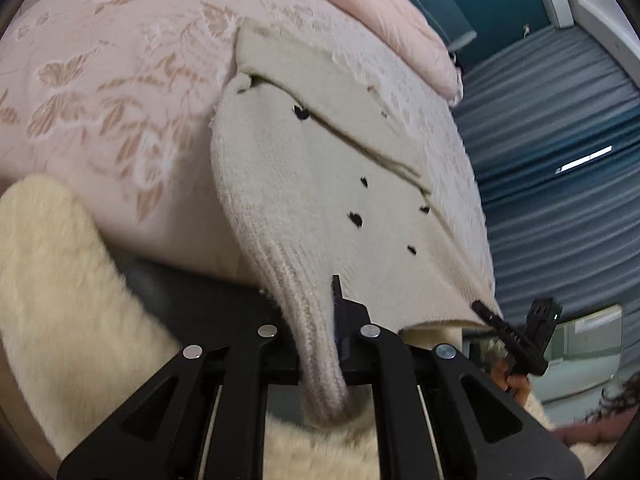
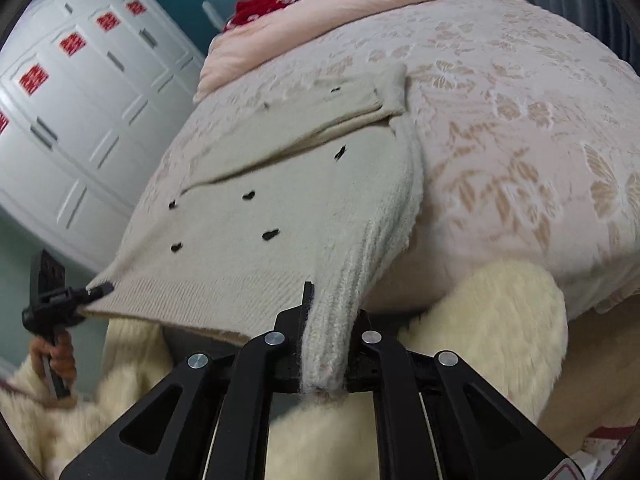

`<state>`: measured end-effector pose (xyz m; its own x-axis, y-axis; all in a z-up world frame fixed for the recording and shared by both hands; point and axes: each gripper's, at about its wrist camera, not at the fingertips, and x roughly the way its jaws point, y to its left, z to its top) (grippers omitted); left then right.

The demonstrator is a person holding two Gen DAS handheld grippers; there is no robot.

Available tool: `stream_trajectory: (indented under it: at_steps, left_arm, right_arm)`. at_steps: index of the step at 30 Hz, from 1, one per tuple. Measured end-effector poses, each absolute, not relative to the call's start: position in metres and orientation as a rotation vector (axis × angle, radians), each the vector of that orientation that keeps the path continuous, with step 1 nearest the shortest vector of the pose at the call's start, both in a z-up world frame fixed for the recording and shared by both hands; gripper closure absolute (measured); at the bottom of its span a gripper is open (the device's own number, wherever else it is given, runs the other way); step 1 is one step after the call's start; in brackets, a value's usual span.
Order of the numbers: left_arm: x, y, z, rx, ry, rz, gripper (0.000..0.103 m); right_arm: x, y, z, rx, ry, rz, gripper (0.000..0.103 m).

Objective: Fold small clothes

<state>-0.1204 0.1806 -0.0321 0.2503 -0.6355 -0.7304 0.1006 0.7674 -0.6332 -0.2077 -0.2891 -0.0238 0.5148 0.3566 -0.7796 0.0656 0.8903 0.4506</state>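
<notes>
The left gripper (image 1: 320, 320) has its two fingers closed on a ribbed corner of the cream knit sweater (image 1: 320, 168), the thick cuff-like fold bunching between the jaws and hanging down behind them toward the camera. Ahead of those fingers the sweater lies spread on the pink floral bedspread (image 1: 104, 92), with small black bow marks (image 1: 355, 219) dotted across its front and a folded layer lying further forward. To the right of the left fingers, along the same hem, the right gripper (image 1: 486, 312) shows as a dark tip touching the sweater's other near corner. In the right wrist view, the right gripper (image 2: 330, 320) is likewise clamped on a ribbed corner of the sweater (image 2: 280, 184), the knit squeezed between its fingers and drooping below them. Beyond these fingers the garment stretches forward over the bedspread (image 2: 520, 120), its far part folded over itself. Off to the left of the right fingers, the left gripper (image 2: 96, 291) meets the opposite corner of the hem, gripped by a hand (image 2: 54, 356). A pale pink pillow (image 2: 340, 4) lies past the sweater's far edge, with something red (image 2: 256, 6) beside it, and a white panelled wardrobe (image 2: 80, 100) stands further left. A fluffy cream sleeve (image 2: 480, 320) shows beneath and to the right of the right fingers.
</notes>
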Motion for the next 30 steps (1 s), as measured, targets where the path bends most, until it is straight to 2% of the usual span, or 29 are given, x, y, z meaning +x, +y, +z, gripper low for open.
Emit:
stream_trajectory:
  at_steps: [4,7,10,13,16,17,19,20,21,22,23,24,30]
  left_arm:
    - [-0.161,0.19,0.006,-0.474,1.221,-0.586,0.095]
    - [-0.137,0.195,0.043,-0.539,1.062,-0.604,0.094]
    - [-0.079,0.182,0.064,-0.511,0.899,-0.597,0.094]
    - [0.001,0.159,0.053,-0.451,0.827,-0.496,0.09]
    - [0.066,0.146,0.012,-0.492,0.884,-0.375,0.085]
    - [0.077,0.144,-0.003,-0.489,0.907,-0.343,0.077]
    - [0.086,0.143,-0.025,-0.439,0.927,-0.259,0.075]
    - [0.085,0.142,-0.029,-0.394,0.915,-0.252,0.068]
    - [0.082,0.141,-0.03,-0.351,0.9,-0.253,0.049]
    - [0.077,0.141,-0.029,-0.307,0.879,-0.243,0.037]
    - [0.071,0.143,-0.028,-0.282,0.852,-0.231,0.019]
    - [0.067,0.145,-0.028,-0.278,0.824,-0.243,0.013]
    - [0.104,0.131,-0.058,-0.255,0.937,-0.284,0.012]
  right_arm:
    - [-0.249,-0.28,0.006,0.414,1.056,0.297,0.096]
    - [-0.221,-0.287,0.049,0.416,0.892,0.311,0.095]
    - [-0.154,-0.303,0.069,0.4,0.718,0.23,0.095]
    - [-0.073,-0.325,0.045,0.494,0.687,0.111,0.09]
    - [-0.022,-0.339,0.002,0.599,0.722,-0.048,0.082]
    - [-0.013,-0.339,-0.01,0.604,0.741,-0.084,0.078]
    - [-0.007,-0.336,-0.025,0.583,0.774,-0.133,0.075]
    - [-0.009,-0.335,-0.03,0.574,0.777,-0.129,0.067]
    - [-0.013,-0.333,-0.034,0.563,0.778,-0.121,0.052]
    - [-0.018,-0.331,-0.036,0.545,0.777,-0.124,0.047]
    - [-0.023,-0.33,-0.039,0.52,0.773,-0.129,0.043]
    - [-0.027,-0.328,-0.042,0.496,0.774,-0.125,0.043]
    - [0.007,-0.331,-0.067,0.45,0.854,-0.147,0.037]
